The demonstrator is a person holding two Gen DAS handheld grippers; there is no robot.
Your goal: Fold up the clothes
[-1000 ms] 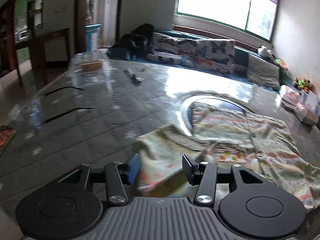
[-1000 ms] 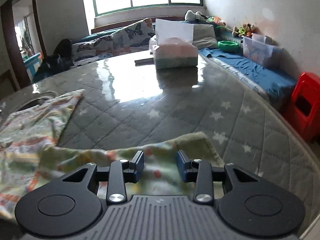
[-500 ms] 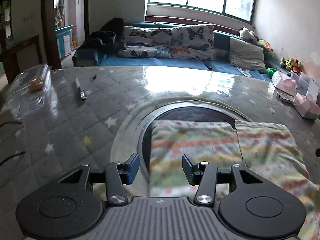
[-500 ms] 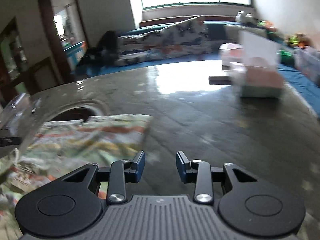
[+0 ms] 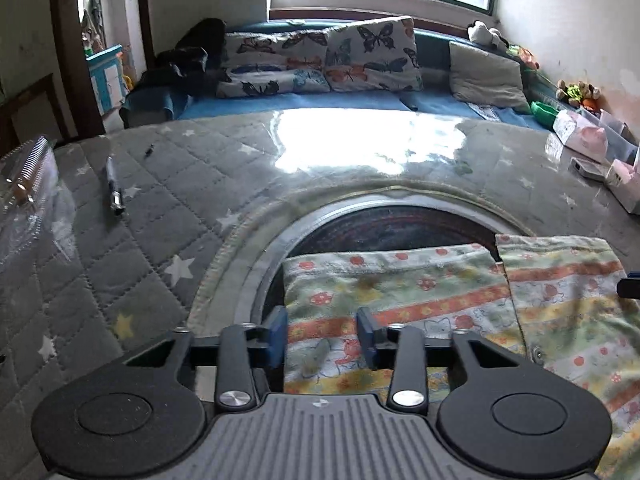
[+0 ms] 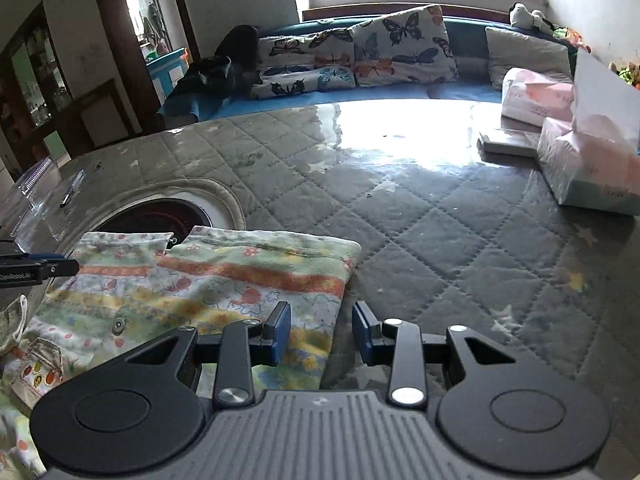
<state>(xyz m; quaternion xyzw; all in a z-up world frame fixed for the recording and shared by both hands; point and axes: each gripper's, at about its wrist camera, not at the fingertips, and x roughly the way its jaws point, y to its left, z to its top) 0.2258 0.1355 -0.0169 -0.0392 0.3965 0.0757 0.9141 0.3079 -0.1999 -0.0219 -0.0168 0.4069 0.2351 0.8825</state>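
Quilted grey star-print table cover (image 6: 460, 240) under a clear glossy sheet spans the work surface; a round recessed burner (image 5: 384, 228) sits in its centre. A striped, flower-print child's garment (image 6: 224, 276) lies flat, partly over the burner, with 2 panels folded inward and meeting at a centre seam.

Left gripper (image 5: 322, 334): jaws spread wide, holding nothing, positioned over the left panel near its outer edge. Right gripper (image 6: 320, 332): jaws spread wide, holding nothing, straddling the garment's right edge.

Procedure, as judged from the layout: the side folds appear complete, so the next step is likely a lengthwise fold.
1. Lower each gripper onto a near corner.
2. Pinch all layers together, not the top layer alone.
3. Lift both corners level and carry them toward the far edge.

Obstructions: tissue packs (image 6: 588, 160) and a flat box (image 6: 508, 142) stand well apart on the right; a pen (image 5: 114, 188) and a clear plastic container (image 5: 28, 172) lie well apart on the left. The burner recess may let fabric sag.
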